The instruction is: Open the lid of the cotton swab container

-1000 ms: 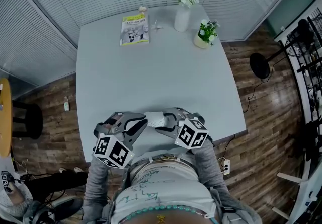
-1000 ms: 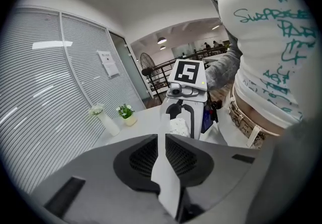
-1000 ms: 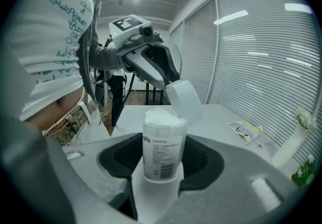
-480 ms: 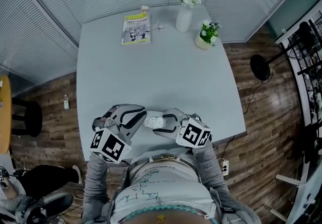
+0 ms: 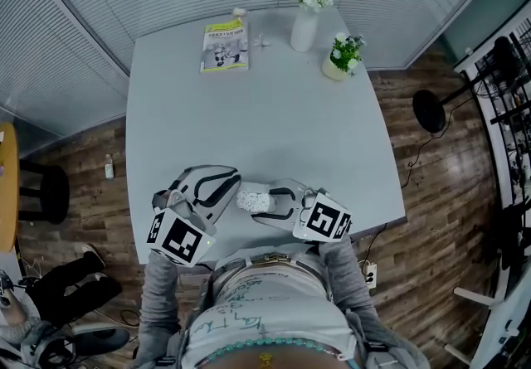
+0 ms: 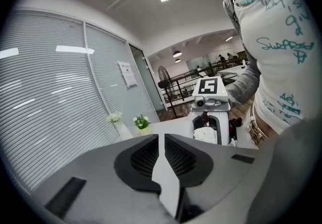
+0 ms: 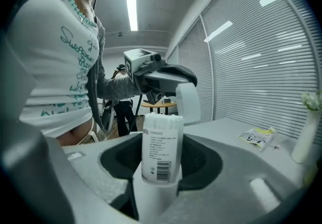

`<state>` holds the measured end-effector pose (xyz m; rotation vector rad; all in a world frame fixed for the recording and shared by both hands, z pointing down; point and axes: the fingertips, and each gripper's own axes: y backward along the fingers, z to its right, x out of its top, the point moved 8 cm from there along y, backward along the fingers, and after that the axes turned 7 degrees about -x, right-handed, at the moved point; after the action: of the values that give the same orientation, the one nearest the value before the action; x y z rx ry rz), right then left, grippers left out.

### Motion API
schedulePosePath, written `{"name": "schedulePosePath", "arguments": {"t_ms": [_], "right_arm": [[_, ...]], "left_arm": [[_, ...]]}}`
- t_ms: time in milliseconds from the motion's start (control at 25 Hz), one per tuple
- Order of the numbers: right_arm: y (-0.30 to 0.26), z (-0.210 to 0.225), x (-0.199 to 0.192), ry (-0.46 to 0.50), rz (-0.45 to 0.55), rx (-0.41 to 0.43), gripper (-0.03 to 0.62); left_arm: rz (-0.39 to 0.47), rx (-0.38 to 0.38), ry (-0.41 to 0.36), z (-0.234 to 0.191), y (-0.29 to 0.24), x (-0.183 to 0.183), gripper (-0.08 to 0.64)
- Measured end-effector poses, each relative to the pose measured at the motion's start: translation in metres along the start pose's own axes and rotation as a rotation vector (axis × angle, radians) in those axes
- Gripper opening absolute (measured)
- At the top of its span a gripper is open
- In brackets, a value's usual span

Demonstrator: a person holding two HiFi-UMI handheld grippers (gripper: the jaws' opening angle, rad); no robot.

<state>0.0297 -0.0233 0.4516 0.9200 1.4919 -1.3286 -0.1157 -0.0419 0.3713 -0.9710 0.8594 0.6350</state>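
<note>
The right gripper (image 7: 161, 161) clamps the cotton swab container (image 7: 161, 140) around its lower body and holds it upright, probably so that the swabs don't spill and the top stays free; the jaws stand at medium width, pads pressed on both sides of the tube. The swab tips show bare at the rim, so the container is already open. The left gripper (image 6: 162, 150) has its jaws almost together, pinching a thin white lid (image 6: 169, 188). In the right gripper view that lid hangs at 1 o'clock from the container's top, just clear of it, which I judge to be a straight pull-off that keeps the cap from knocking the swabs. In the head view the container sits between the two grippers at the 6 o'clock edge of the table (image 5: 249, 118), close to the person's body. A booklet (image 5: 224, 46) lies at 11 o'clock, and a vase (image 5: 304, 26) and a potted plant (image 5: 339, 56) stand toward 1 o'clock, all well apart. Compared with a second ago, the two marker cubes have drawn apart: the left one has shifted toward 9 o'clock and turned, the right one slightly toward 3 o'clock.
</note>
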Motion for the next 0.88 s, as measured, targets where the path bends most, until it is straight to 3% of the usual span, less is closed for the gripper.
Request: {"name": "schedulePosePath", "arguments": {"t_ms": [160, 360, 440, 600, 760, 880], "right_arm": [[0.009, 0.005, 0.001, -0.037, 0.044, -0.029, 0.199], [0.020, 0.012, 0.015, -0.084, 0.129, -0.065, 0.199], [0.023, 0.014, 0.019, -0.102, 0.162, -0.074, 0.199], [0.026, 0.012, 0.023, -0.108, 0.195, -0.076, 0.199], [0.026, 0.014, 0.024, -0.114, 0.202, -0.068, 0.199], [0.026, 0.013, 0.025, -0.118, 0.214, -0.052, 0.199]], "left_arm": [[0.214, 0.068, 0.006, -0.017, 0.018, 0.018, 0.034], [0.215, 0.080, 0.163, -0.016, 0.026, -0.005, 0.034], [0.234, 0.022, 0.247, -0.007, 0.022, -0.015, 0.034], [0.304, -0.178, 0.375, 0.016, 0.016, -0.029, 0.035], [0.308, -0.255, 0.400, 0.025, 0.007, -0.035, 0.058], [0.311, -0.313, 0.412, 0.028, 0.000, -0.035, 0.152]]}}
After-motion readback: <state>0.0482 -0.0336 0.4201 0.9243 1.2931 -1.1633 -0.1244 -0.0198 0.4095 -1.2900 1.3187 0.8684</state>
